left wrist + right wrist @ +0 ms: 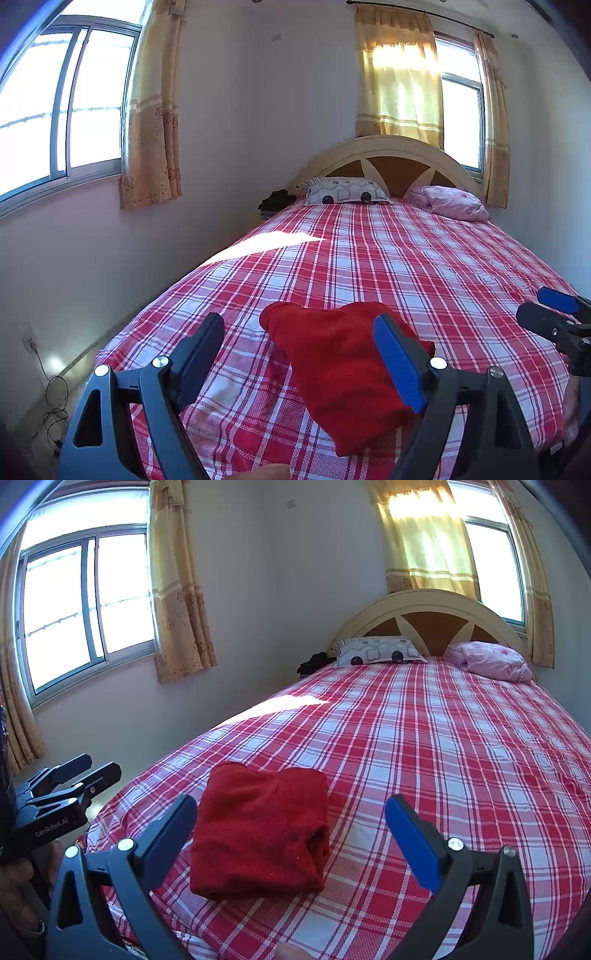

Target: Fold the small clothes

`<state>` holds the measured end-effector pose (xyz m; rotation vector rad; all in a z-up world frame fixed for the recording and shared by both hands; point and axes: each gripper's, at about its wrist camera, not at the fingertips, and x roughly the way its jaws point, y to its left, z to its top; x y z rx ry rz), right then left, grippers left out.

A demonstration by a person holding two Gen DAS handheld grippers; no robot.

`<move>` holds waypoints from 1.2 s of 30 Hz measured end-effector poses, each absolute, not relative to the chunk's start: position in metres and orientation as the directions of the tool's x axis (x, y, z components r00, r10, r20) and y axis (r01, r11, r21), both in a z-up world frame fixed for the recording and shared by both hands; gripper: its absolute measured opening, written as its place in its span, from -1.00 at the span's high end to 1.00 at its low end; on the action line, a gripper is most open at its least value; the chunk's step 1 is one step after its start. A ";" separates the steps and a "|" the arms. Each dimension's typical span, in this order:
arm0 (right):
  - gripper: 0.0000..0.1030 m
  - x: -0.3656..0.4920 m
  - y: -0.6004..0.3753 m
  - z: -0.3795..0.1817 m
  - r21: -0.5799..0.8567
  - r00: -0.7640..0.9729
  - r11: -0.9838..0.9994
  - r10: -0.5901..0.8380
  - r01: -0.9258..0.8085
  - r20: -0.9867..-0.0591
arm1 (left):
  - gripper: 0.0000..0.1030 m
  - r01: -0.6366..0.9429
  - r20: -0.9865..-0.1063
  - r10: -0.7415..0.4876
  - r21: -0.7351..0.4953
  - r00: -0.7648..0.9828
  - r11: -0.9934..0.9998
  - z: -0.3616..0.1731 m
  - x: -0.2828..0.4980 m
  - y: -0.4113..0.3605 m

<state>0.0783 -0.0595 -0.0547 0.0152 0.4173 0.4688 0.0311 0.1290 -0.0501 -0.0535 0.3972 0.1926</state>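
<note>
At far left our left gripper is spread wide, gripping nothing; its blue finger hides part of the folded red garment, which lies near the foot edge of the plaid bed. Our right gripper, also wide, hovers over open bedspread.

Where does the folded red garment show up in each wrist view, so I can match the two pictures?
Left wrist view: the folded red garment lies low and centre on the plaid bed, partly behind the left gripper's blue finger.
Right wrist view: it lies lower left of centre, beside the right gripper's dark finger, fully visible.
Shared landmark: the arched headboard at the far end of the bed.
</note>
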 end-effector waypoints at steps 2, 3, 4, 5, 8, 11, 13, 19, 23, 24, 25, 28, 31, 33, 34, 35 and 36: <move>-1.00 0.078 -0.060 -0.055 0.106 0.811 0.895 0.439 -0.434 -0.385 | -0.62 -0.190 -0.385 0.170 -0.016 0.907 0.982 -0.049 0.031 0.128; -1.00 0.078 -0.060 -0.055 0.105 0.812 0.895 0.439 -0.434 -0.385 | -0.62 -0.187 -0.383 0.166 -0.019 0.909 0.982 -0.049 0.030 0.127; -1.00 0.077 -0.060 -0.055 0.103 0.813 0.894 0.439 -0.435 -0.383 | -0.62 -0.186 -0.382 0.164 -0.020 0.909 0.982 -0.048 0.030 0.127; -1.00 0.076 -0.060 -0.055 0.102 0.814 0.894 0.440 -0.436 -0.381 | -0.62 -0.183 -0.380 0.163 -0.017 0.911 0.983 -0.048 0.029 0.127; -1.00 0.074 -0.061 -0.056 0.100 0.815 0.893 0.442 -0.439 -0.375 | -0.62 -0.172 -0.376 0.152 -0.020 0.914 0.985 -0.046 0.029 0.125; -1.00 0.071 -0.060 -0.056 0.086 0.819 0.894 0.438 -0.440 -0.370 | -0.62 -0.169 -0.370 0.147 -0.027 0.917 0.985 -0.044 0.027 0.124; -1.00 0.070 -0.060 -0.056 0.081 0.819 0.893 0.439 -0.443 -0.370 | -0.62 -0.172 -0.370 0.149 -0.030 0.917 0.985 -0.043 0.027 0.124; -1.00 0.070 -0.058 -0.056 0.082 0.816 0.892 0.442 -0.445 -0.372 | -0.76 -0.177 -0.358 0.162 -0.010 0.919 0.984 -0.043 0.027 0.122; -1.00 0.071 -0.056 -0.059 0.081 0.811 0.890 0.444 -0.449 -0.380 | -0.77 -0.161 -0.356 0.143 -0.019 0.923 0.987 -0.043 0.028 0.122; -1.00 0.071 -0.056 -0.060 0.081 0.810 0.889 0.445 -0.450 -0.383 | -0.77 -0.158 -0.357 0.141 -0.019 0.924 0.987 -0.044 0.028 0.122; -1.00 0.071 -0.056 -0.061 0.080 0.808 0.888 0.446 -0.452 -0.385 | -0.77 -0.157 -0.356 0.140 -0.018 0.924 0.987 -0.044 0.028 0.121; -1.00 0.071 -0.054 -0.063 0.073 0.805 0.887 0.446 -0.456 -0.392 | -0.77 -0.150 -0.363 0.133 -0.019 0.922 0.989 -0.045 0.030 0.120; -1.00 0.070 -0.053 -0.065 0.068 0.803 0.886 0.446 -0.459 -0.395 | -0.77 -0.150 -0.364 0.133 -0.019 0.922 0.989 -0.047 0.029 0.120; -1.00 0.069 -0.052 -0.066 0.061 0.803 0.885 0.446 -0.461 -0.396 | -0.78 -0.152 -0.360 0.134 -0.023 0.923 0.988 -0.048 0.028 0.121; -1.00 0.069 -0.051 -0.066 0.058 0.803 0.885 0.445 -0.462 -0.397 | -0.78 -0.151 -0.358 0.132 -0.025 0.924 0.988 -0.048 0.028 0.121; -1.00 0.069 -0.051 -0.066 0.057 0.803 0.885 0.445 -0.463 -0.397 | -0.78 -0.150 -0.356 0.131 -0.027 0.925 0.988 -0.049 0.027 0.121; -1.00 0.069 -0.050 -0.066 0.057 0.802 0.884 0.446 -0.463 -0.398 | -0.78 -0.151 -0.351 0.131 -0.031 0.927 0.988 -0.048 0.026 0.121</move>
